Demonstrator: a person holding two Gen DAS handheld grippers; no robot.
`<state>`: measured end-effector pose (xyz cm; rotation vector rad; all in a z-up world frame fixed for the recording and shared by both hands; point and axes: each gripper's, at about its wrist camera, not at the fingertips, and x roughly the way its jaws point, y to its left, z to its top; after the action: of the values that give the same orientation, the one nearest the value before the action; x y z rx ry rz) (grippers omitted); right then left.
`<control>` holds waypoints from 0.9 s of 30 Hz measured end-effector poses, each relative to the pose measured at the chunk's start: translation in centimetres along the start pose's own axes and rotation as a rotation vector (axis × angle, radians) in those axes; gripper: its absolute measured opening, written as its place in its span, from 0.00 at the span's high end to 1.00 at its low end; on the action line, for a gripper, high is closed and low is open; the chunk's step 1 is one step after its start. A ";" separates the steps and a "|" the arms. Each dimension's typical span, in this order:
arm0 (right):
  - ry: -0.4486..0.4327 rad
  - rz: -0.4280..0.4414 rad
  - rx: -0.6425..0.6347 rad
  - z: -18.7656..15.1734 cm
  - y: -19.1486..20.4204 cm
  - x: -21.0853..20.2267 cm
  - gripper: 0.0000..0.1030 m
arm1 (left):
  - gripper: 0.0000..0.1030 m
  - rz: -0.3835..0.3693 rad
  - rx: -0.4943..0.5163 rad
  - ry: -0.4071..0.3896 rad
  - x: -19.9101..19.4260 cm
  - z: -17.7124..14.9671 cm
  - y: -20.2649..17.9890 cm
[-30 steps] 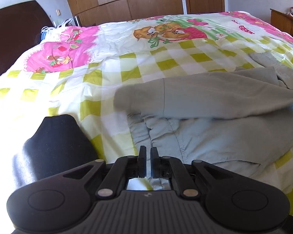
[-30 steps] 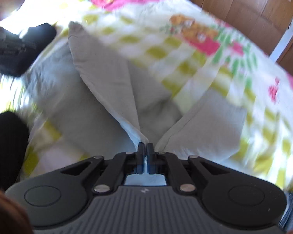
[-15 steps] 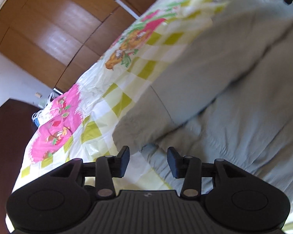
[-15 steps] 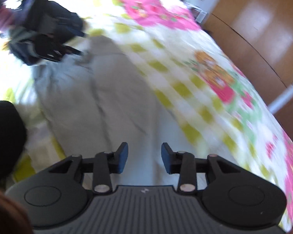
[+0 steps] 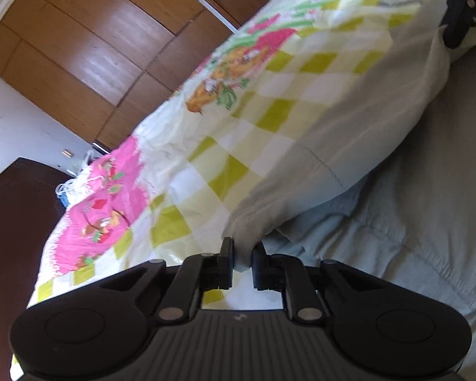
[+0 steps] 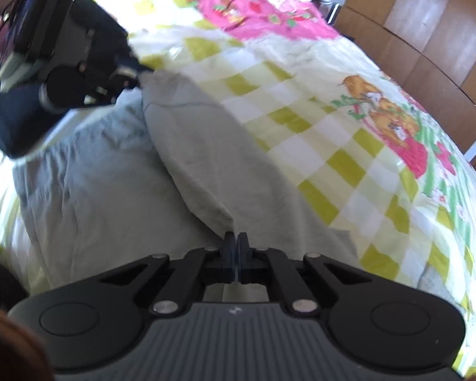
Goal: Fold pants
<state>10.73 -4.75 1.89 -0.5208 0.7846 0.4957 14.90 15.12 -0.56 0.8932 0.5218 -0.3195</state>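
1. Pants [image 5: 412,171], one pair, pale grey, lie on the checked bedsheet [image 5: 269,108]; one leg is folded over the rest of the garment.
2. Your left gripper [image 5: 242,262] has just been closing, and its jaws now pinch the hem corner of that upper leg, w/ cloth between the pads.
3. Your right gripper [image 6: 235,255] has also just been closing, and its jaws meet on the fold edge at the other end of the same leg. The grip seems thin, so check it.
4. For this step, I judge: lift both ends together, keep the edge taut btw. the two grippers, and lay it straight along the lower leg, so no wrinkle stays under it.
5. Do not pull the sheet up w/ the cloth.
6. Count: one pair of pants, two grippers, one sheet.
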 end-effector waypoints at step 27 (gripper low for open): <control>0.074 0.162 -0.072 -8.3 6.4 -5.0 0.88 | 0.71 -0.245 -0.104 0.225 -12.6 -6.2 -7.1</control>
<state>-0.47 -6.02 -0.88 -0.5476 0.8869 0.6598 -0.76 16.57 -1.39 0.7688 0.8519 -0.4125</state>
